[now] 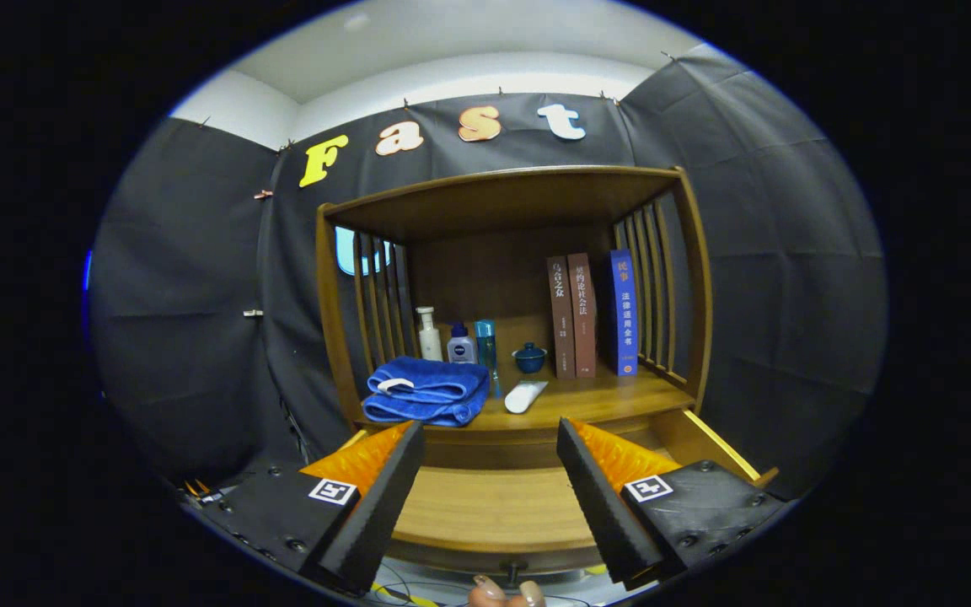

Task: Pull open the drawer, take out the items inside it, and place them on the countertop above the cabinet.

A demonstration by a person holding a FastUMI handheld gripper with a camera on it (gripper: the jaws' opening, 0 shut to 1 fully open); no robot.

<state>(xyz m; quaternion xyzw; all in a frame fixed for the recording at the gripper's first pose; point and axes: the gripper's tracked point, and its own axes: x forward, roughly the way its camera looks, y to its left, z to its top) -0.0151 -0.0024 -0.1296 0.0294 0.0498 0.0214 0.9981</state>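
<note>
The gripper hangs over the pulled-out drawer, its 2 fingers spread wide with nothing between them but the drawer's bare wooden bottom. Just below the fingers, at the drawer's front edge, a small dark knob sticks out, and 2 fingertips of a person's hand show right beneath it. The drawer's right side wall runs back to the cabinet behind the right finger. Beyond the fingers lies the counter, roofed by a wooden frame with slatted sides. Near its front left corner sits a folded blue towel, and just right of it, close to the front edge, lies a white oblong item, tilted with its far end to the right. Further back, along the left half, stand 3 bottles in a row: a white pump bottle, a short pale bottle with a dark cap, and a slim teal bottle that reaches down behind the towel's right end. A small blue lidded cup sits near the middle. Towards the back right corner, 2 brown books stand upright touching each other, with a blue book upright a little apart to their right.
</note>
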